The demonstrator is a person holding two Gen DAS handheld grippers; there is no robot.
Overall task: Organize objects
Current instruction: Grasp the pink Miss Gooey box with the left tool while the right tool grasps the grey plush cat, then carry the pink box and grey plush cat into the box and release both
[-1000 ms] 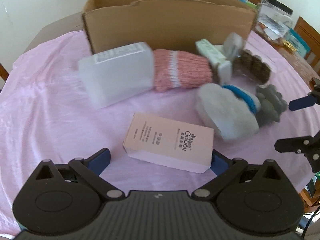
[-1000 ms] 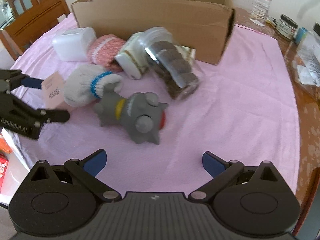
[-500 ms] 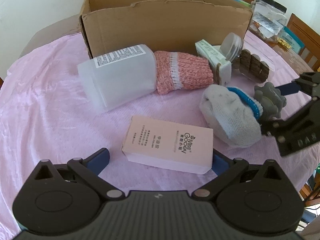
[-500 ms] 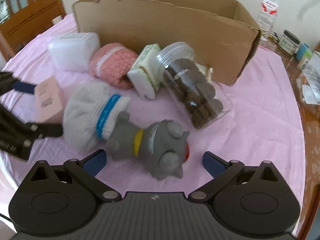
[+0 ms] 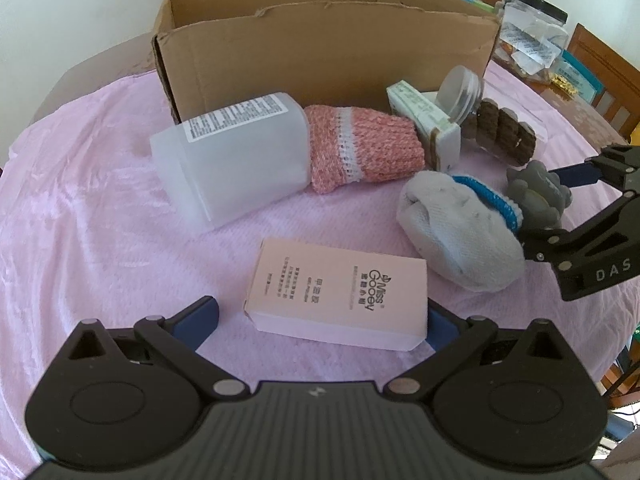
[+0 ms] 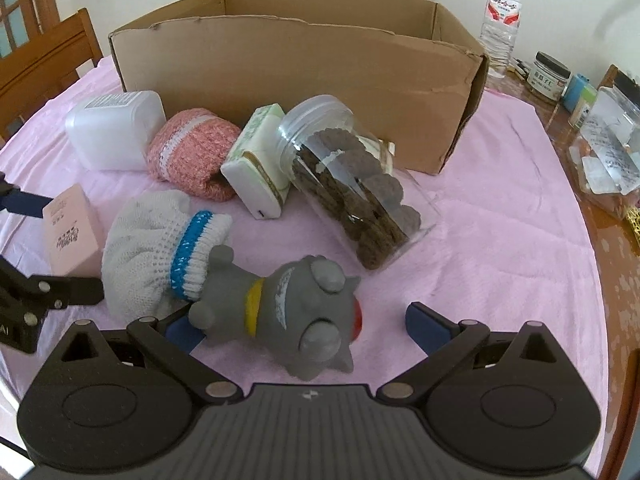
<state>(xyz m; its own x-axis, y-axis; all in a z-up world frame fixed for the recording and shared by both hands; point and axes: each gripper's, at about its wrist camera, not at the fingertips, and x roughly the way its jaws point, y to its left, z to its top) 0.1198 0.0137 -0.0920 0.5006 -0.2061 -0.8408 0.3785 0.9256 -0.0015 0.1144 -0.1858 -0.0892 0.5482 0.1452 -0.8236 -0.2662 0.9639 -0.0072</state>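
Fingers of the left gripper (image 5: 320, 318) are standing wide apart, flanking a pink carton (image 5: 340, 294) lying flat on the pink tablecloth (image 5: 100, 208). Fingers of the right gripper (image 6: 298, 326) are likewise spread wide, bracketing a grey rubber toy animal (image 6: 288, 312) lying on its side. Just beyond, a white knit glove with blue cuff (image 6: 160, 248) is touching the toy. Farther back, in a row from left: a translucent plastic container (image 5: 236, 160), a pink knit item (image 5: 360, 148), a small white-and-green box (image 6: 260, 160) and a clear jar of brown biscuits (image 6: 352, 192) are lying on the table. Behind all, an open cardboard box (image 5: 328, 40) is standing.
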